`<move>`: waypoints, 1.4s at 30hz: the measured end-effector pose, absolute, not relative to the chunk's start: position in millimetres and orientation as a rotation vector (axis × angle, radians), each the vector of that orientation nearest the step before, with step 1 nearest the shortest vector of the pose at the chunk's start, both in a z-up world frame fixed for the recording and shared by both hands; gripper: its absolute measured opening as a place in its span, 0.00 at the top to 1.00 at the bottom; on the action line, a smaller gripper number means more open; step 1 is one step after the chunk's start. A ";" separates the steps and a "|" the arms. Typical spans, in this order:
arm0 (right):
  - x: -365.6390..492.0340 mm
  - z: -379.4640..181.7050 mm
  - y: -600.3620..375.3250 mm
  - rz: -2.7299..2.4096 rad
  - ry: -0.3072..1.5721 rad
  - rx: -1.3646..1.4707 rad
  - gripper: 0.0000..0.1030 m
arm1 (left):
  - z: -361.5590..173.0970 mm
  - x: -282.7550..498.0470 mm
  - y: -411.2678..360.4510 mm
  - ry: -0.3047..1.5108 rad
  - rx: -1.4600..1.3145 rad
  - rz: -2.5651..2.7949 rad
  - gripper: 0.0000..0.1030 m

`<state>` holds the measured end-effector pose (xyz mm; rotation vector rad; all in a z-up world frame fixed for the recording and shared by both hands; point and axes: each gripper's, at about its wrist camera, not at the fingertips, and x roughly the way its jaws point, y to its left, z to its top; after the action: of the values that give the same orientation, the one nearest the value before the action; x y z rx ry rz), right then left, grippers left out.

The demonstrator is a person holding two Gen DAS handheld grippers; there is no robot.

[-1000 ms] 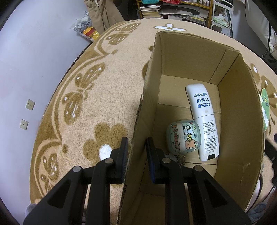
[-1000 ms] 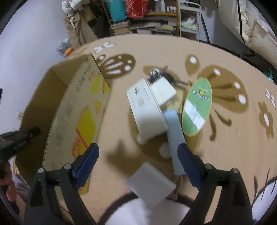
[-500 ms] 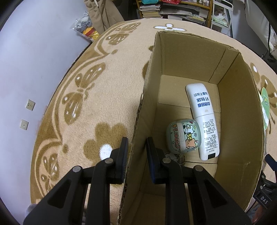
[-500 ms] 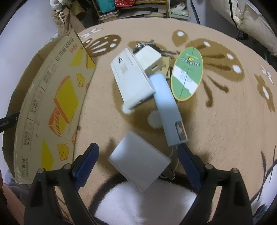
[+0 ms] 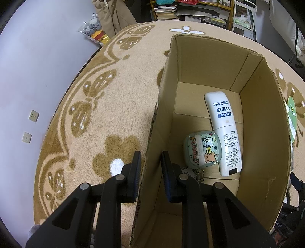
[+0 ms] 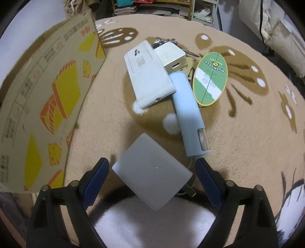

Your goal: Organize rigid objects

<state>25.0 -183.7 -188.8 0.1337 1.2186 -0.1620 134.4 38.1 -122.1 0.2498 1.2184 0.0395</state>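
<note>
My left gripper [image 5: 150, 167] is shut on the near left wall of the open cardboard box [image 5: 160, 122]. Inside the box lie a white remote [image 5: 223, 131] and a cartoon-printed earbud case [image 5: 202, 150]. My right gripper [image 6: 151, 171] is open, low over the carpet, with a white square charger [image 6: 152, 173] lying between its fingers. Beyond it lie a light blue stick-shaped device [image 6: 187, 114], a white flat device [image 6: 148, 74], a white cube adapter [image 6: 171, 55], keys [image 6: 164, 41] and a green oval card [image 6: 209, 76].
The box's printed outer wall [image 6: 47, 99] stands at the left in the right wrist view. The beige butterfly carpet [image 5: 95, 95] covers the floor. Shelves with books [image 5: 190, 11] and bags stand at the far edge. The wall [image 5: 28, 57] is at the left.
My right gripper has moved forward and down toward the white charger, which now lies between its open fingers. My left gripper still holds the box wall, unmoved.
</note>
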 end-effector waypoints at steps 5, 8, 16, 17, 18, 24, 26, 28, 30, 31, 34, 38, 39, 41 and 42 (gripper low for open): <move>23.7 -191.2 -177.1 -0.181 1.231 0.064 0.16 | -122.1 134.5 38.1 1.219 0.248 0.039 0.80; 23.5 -190.8 -177.4 -0.177 1.229 0.061 0.18 | -121.9 134.2 38.0 1.219 0.249 0.039 0.80; 23.9 -189.2 -179.6 -0.165 1.195 0.093 0.18 | -122.0 134.2 38.1 1.219 0.247 0.039 0.80; 25.0 -188.9 -181.2 -0.165 1.189 0.111 0.18 | -121.9 134.0 38.2 1.219 0.246 0.039 0.80; 25.8 -188.5 -181.9 -0.165 1.185 0.120 0.18 | -121.9 133.8 38.2 1.219 0.246 0.039 0.80; 27.6 -185.3 -190.0 -0.156 1.147 0.199 0.18 | -121.9 134.2 38.4 1.219 0.248 0.039 0.80; 27.4 -184.9 -192.4 -0.155 1.139 0.219 0.18 | -121.8 134.2 38.5 1.219 0.246 0.039 0.80; 27.7 -183.3 -194.3 -0.156 1.128 0.235 0.18 | -121.7 134.1 38.2 1.220 0.244 0.039 0.80; 28.1 -182.4 -196.6 -0.153 1.123 0.253 0.18 | -122.6 133.2 38.1 1.220 0.246 0.039 0.80; 28.0 -182.1 -197.5 -0.152 1.121 0.262 0.18 | -122.5 133.0 37.9 1.220 0.247 0.039 0.80; 27.8 -180.6 -199.3 -0.147 1.115 0.278 0.18 | -122.5 133.1 38.2 1.220 0.247 0.040 0.80; 26.8 -176.3 -197.4 -0.127 1.099 0.292 0.18 | -122.9 132.7 38.1 1.219 0.249 0.040 0.80; 27.0 -174.4 -196.0 -0.117 1.090 0.290 0.18 | -123.0 132.7 38.0 1.219 0.251 0.041 0.80; 28.4 -171.0 -193.2 -0.104 1.074 0.278 0.18 | -123.2 132.8 37.7 1.219 0.256 0.042 0.80; 29.3 -169.2 -191.8 -0.097 1.066 0.275 0.18 | -123.3 132.3 37.2 1.218 0.258 0.042 0.80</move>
<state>29.3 -191.8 -169.2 0.2750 1.0662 -0.0970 132.3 37.2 -123.3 0.2577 1.2184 0.0421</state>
